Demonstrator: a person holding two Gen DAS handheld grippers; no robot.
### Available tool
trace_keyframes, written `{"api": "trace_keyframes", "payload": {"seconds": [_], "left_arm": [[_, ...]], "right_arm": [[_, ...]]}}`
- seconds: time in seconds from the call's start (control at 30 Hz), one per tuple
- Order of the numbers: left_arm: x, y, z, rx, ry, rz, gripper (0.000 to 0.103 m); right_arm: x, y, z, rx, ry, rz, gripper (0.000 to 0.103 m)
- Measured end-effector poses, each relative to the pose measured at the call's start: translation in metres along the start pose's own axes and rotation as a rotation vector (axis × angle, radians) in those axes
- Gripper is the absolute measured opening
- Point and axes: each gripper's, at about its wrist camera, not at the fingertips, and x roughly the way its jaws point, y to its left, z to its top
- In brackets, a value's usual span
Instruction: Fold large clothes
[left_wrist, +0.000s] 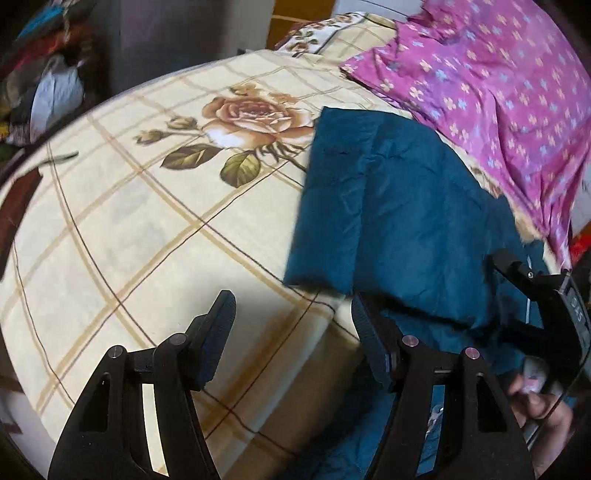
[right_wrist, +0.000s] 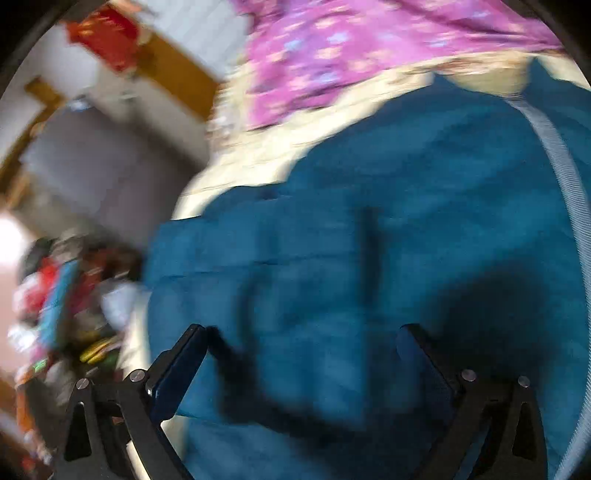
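Now teal garment (left_wrist: 399, 206) flat on bedsheet (left_wrist: 147, 229), beyond both jaws, all apart, empty.

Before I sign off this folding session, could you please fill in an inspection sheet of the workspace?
Surface: bed with cream checked rose-print sheet.
Job's things: teal garment lying partly folded near the bed edge.
Clutter: purple flowered cloth beyond the garment.
Grippers: left tool open, nothing between the jaws; right tool open above the garment, view blurred.
Cables: nothing seen.
Surroundings: pile of mixed items on the floor beside the bed.
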Motion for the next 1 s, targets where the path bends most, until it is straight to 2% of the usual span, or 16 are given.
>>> {"api": "trace_keyframes", "payload": {"seconds": [0.03,0.07,0.1,0.13,0.17,0.2,0.27,0.4,0.5,0.77,0.9,0.97,1.0], "left_arm": [[0.0,0.004,0.002,-0.022,0.001,-0.003,0.065],[0.0,0.004,0.004,-0.028,0.001,-0.001,0.065],[0.0,0.006,0.006,-0.032,0.002,0.004,0.065],[0.001,0.007,0.008,-0.036,0.0,0.007,0.065],[0.001,0.01,0.009,-0.045,-0.002,0.012,0.065],[0.001,0.013,0.01,-0.059,-0.001,0.017,0.065],[0.002,0.018,0.011,-0.085,0.0,0.023,0.065],[0.002,0.019,0.01,-0.095,-0.006,0.039,0.065],[0.003,0.013,0.008,-0.084,-0.004,0.042,0.065],[0.003,-0.02,0.0,-0.025,-0.006,0.009,0.065],[0.0,-0.045,-0.004,0.03,-0.023,-0.015,0.065],[0.001,-0.056,-0.007,0.06,-0.024,-0.02,0.065],[0.003,-0.061,-0.008,0.072,-0.017,-0.022,0.065]], "right_arm": [[0.009,0.003,0.001,0.005,0.03,0.061,0.101],[0.015,0.007,0.002,-0.005,0.042,0.071,0.089],[0.019,0.012,0.004,-0.024,0.041,0.071,0.066],[0.021,0.013,0.006,-0.022,0.035,0.088,0.057],[0.019,0.012,0.004,0.005,0.026,0.128,0.043],[0.016,0.012,0.003,0.012,0.011,0.141,0.035],[0.0,0.024,-0.003,-0.058,-0.032,0.113,0.027],[-0.033,0.025,-0.006,-0.129,-0.115,-0.018,0.023],[-0.074,0.009,-0.007,-0.14,-0.151,-0.207,0.022],[-0.195,-0.058,-0.012,-0.09,-0.221,-0.576,0.02],[-0.234,-0.083,-0.018,-0.073,-0.254,-0.705,0.02],[-0.244,-0.089,-0.02,-0.075,-0.238,-0.714,0.02],[-0.243,-0.093,-0.02,-0.081,-0.231,-0.739,0.023]]}}
